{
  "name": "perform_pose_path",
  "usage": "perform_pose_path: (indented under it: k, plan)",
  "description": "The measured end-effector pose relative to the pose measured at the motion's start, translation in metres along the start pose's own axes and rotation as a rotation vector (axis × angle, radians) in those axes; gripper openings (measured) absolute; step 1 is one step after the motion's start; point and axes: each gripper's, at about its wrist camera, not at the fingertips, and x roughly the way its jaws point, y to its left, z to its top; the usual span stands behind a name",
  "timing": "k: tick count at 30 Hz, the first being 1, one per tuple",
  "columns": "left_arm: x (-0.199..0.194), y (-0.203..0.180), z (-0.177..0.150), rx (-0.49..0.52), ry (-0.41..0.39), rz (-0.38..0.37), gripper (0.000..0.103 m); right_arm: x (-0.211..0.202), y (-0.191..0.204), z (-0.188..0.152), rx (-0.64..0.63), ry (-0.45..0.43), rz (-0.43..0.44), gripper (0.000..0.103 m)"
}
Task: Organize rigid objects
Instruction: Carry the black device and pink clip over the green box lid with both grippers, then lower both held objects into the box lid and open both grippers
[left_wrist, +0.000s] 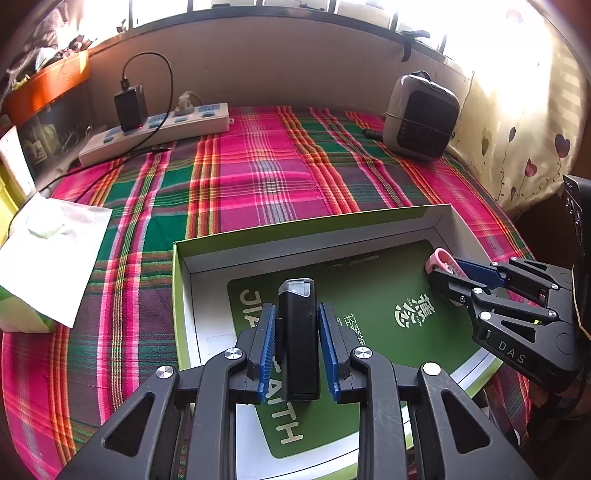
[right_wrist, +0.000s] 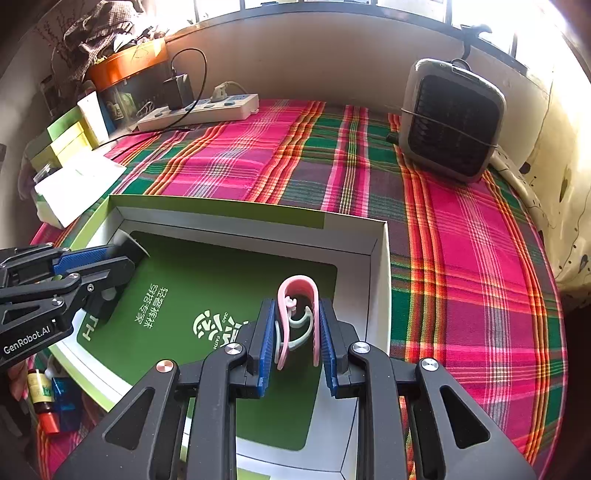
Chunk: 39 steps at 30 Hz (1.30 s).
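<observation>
two grippers holding objects over an open box

the left gripper (left_wrist: 297, 345) has its blue-padded jaws clenched on a black rectangular lighter-like object with a clear top (left_wrist: 298, 332), held upright between the pads above the left part of a shallow white cardboard box with green edges (left_wrist: 181, 288). the right gripper (right_wrist: 297, 338) is clenched on a pink u-shaped plastic clip with a pale inner hook (right_wrist: 297, 317), held with its curved end pointing away, above the right part of the same box. a dark green printed card (right_wrist: 207, 288) lies flat on the box floor under both grippers. in the left wrist view the right gripper appears at the right, its tip with the pink clip over the far right corner of the card. the box rests on a pink, green and orange plaid cloth (left_wrist: 258, 173). at the far left of the cloth lies a white power strip (left_wrist: 155, 131) with a black charger (left_wrist: 129, 107) plugged in. at the far right stands a grey box-shaped fan with a dark grille (right_wrist: 452, 120). a white tissue pack (left_wrist: 48, 258) sits left of the box.
</observation>
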Motion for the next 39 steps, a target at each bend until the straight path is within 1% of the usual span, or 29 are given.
perform_pose_path:
  k: [9, 12, 13, 15, 17, 19, 21, 28, 39]
  plan:
    - [0.003, 0.0, 0.0, 0.003, 0.003, 0.001, 0.023, 0.001, 0.003, -0.001, -0.012, -0.011, -0.007, 0.024]
    - [0.003, 0.0, 0.001, 0.001, 0.001, 0.004, 0.023, 0.0, 0.002, -0.001, -0.001, -0.019, -0.006, 0.026]
    - [0.002, 0.0, 0.001, -0.001, -0.001, 0.009, 0.024, -0.001, 0.001, -0.001, 0.003, -0.023, -0.006, 0.029]
    - [-0.001, -0.001, 0.001, 0.006, -0.01, 0.015, 0.028, -0.004, 0.001, 0.0, 0.009, -0.037, -0.004, 0.033]
    - [-0.003, -0.002, 0.0, 0.006, -0.014, 0.01, 0.031, -0.006, -0.001, 0.0, 0.015, -0.05, 0.005, 0.041]
    - [-0.007, -0.002, -0.001, 0.003, -0.021, 0.005, 0.033, -0.009, -0.001, -0.001, 0.02, -0.057, 0.011, 0.045]
    - [-0.012, -0.004, -0.002, 0.003, -0.033, 0.0, 0.037, -0.013, -0.001, -0.001, 0.025, -0.066, 0.018, 0.045]
    - [-0.033, -0.008, -0.008, 0.005, -0.077, 0.002, 0.037, -0.029, -0.001, -0.009, 0.059, -0.09, 0.026, 0.046]
    - [-0.067, -0.002, -0.031, -0.029, -0.131, 0.005, 0.038, -0.059, -0.005, -0.031, 0.11, -0.117, 0.032, 0.046]
